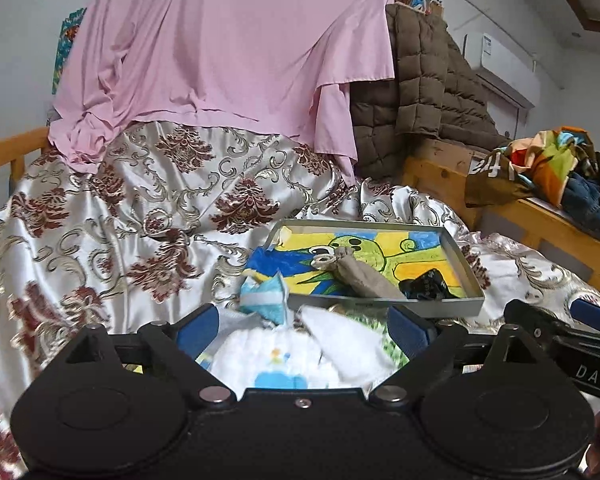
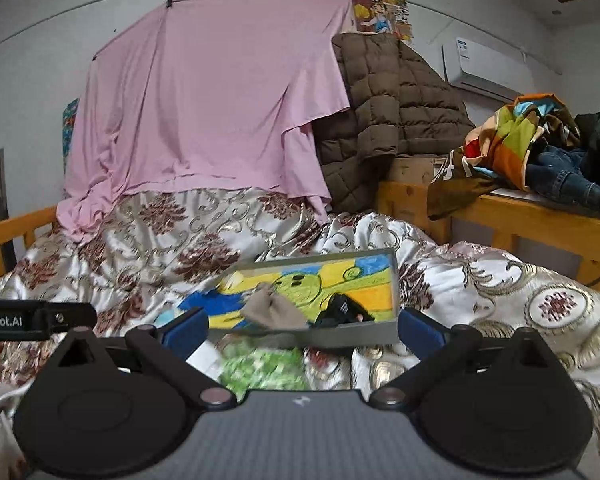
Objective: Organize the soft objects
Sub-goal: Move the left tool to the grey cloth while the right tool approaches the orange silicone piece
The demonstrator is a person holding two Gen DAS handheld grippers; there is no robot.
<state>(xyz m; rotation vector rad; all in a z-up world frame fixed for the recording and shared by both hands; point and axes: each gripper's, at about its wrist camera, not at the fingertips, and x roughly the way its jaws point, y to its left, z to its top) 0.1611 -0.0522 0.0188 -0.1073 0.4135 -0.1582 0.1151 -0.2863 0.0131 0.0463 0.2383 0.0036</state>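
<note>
Under my left tongs (image 1: 302, 330), spread wide and empty, lies a blurred white-and-blue cloth (image 1: 284, 356). Right tongs (image 2: 302, 330) also wide, empty; tan sock (image 2: 274, 312) in the tray (image 2: 356, 334) mid-bed.

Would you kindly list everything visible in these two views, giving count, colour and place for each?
tray: one, grey rim, cartoon-printed floor, on the bedspread.
beige sock: one, inside the tray.
black item: one, inside the tray, right of the sock.
blue-and-white cloth: one, just outside the tray's near-left corner.
white cloth: one, between the left claw's fingers.
bedspread: one, silver with maroon pattern, covering the bed.
pink sheet: one, hanging behind.
brown quilted coat: one, right of the sheet.
clothes pile: multicoloured, on the wooden ledge.
left claw: open.
right claw: open.
</note>
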